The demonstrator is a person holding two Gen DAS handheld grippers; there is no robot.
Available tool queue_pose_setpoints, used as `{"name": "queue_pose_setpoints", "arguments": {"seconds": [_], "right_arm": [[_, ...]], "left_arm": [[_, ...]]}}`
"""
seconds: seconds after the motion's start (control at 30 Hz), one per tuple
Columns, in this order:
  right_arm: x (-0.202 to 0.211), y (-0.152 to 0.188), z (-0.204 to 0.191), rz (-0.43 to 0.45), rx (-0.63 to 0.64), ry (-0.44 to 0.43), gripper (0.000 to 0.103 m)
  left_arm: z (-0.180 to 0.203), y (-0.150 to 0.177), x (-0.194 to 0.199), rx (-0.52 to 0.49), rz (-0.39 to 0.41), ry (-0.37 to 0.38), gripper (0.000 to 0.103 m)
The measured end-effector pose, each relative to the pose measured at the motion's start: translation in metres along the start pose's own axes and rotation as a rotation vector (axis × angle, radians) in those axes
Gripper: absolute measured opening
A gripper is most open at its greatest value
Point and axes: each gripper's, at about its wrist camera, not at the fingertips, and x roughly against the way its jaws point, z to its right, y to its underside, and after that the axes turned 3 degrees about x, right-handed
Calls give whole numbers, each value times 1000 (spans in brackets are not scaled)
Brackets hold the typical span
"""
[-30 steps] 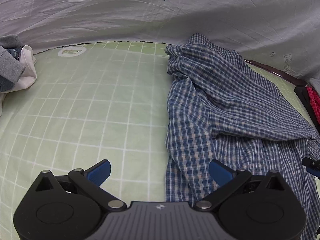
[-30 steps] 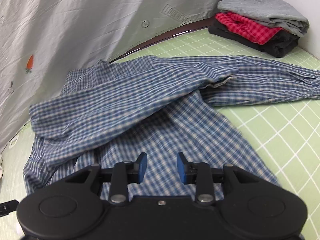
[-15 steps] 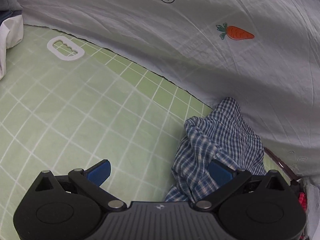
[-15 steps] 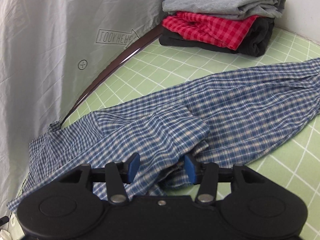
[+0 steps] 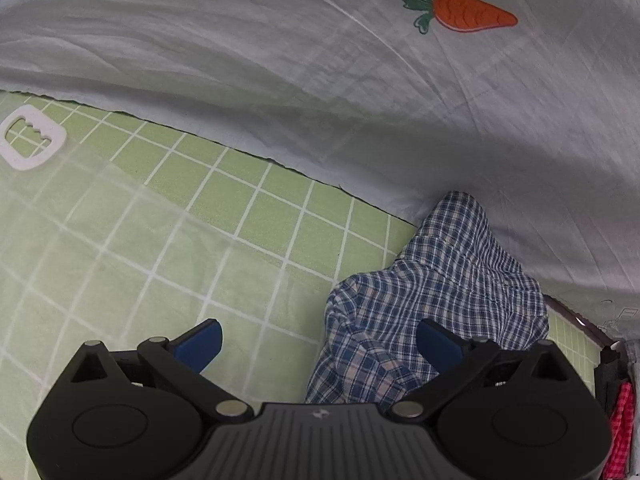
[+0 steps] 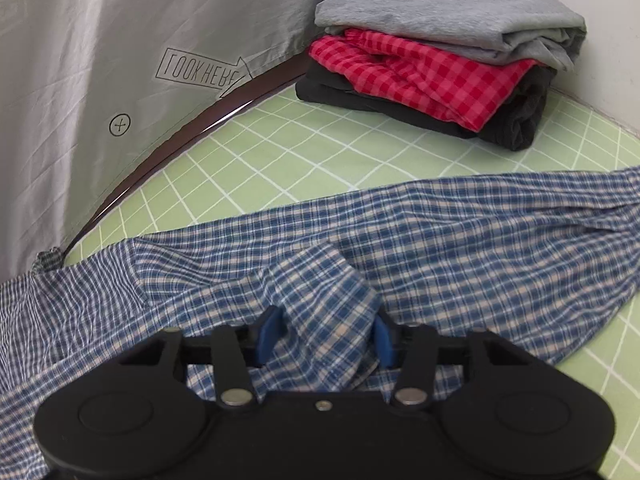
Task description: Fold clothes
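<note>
A blue plaid shirt (image 6: 440, 232) lies spread across the green grid mat (image 6: 320, 140). A raised fold of it stands between the fingers of my right gripper (image 6: 326, 336). The jaws are closing and both blue pads touch the fold. In the left wrist view, a bunched end of the shirt (image 5: 440, 272) sits at the mat's far edge against the grey sheet (image 5: 280, 60). My left gripper (image 5: 318, 342) stands wide and is closing slightly. Its right finger is over the bunched cloth and its left finger (image 5: 198, 342) is over bare mat. Neither pad presses on the cloth.
A folded stack of grey, red checked and black clothes (image 6: 440, 60) sits at the mat's far right corner. A dark curved rim (image 6: 180, 136) borders the mat under the hanging sheet. A white printed mark (image 5: 28, 142) is on the mat at far left.
Both grippers moved along the shirt toward its far edge. The left now hovers at the bunched end. The right widened, then narrowed on a fold that has risen between its pads.
</note>
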Motion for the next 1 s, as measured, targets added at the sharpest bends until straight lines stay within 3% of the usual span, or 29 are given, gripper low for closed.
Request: {"name": "queue_pose_setpoints", "arguments": {"seconds": [0.07, 0.17, 0.2, 0.23, 0.43, 0.57, 0.9, 1.0], "right_arm": [[3, -4, -2, 24, 31, -11, 25], [8, -10, -5, 72, 63, -44, 17], [11, -14, -4, 91, 58, -57, 16], [13, -17, -2, 104, 52, -72, 16], [36, -52, 14, 242, -48, -130, 13], [44, -74, 23, 297, -74, -162, 12], [10, -73, 19, 231, 5, -113, 12], [1, -67, 16, 199, 42, -81, 13]], "left_arm": [[10, -1, -4, -49, -9, -20, 81], [25, 0, -9, -121, -17, -48, 47], [28, 0, -10, -127, -14, -51, 20], [31, -1, -12, -133, -12, -53, 4], [48, -17, -2, -156, 86, -64, 2], [59, -28, -3, -187, 110, -75, 2], [69, -25, -44, -259, 77, -192, 3], [66, -24, -53, -251, 54, -218, 9]]}}
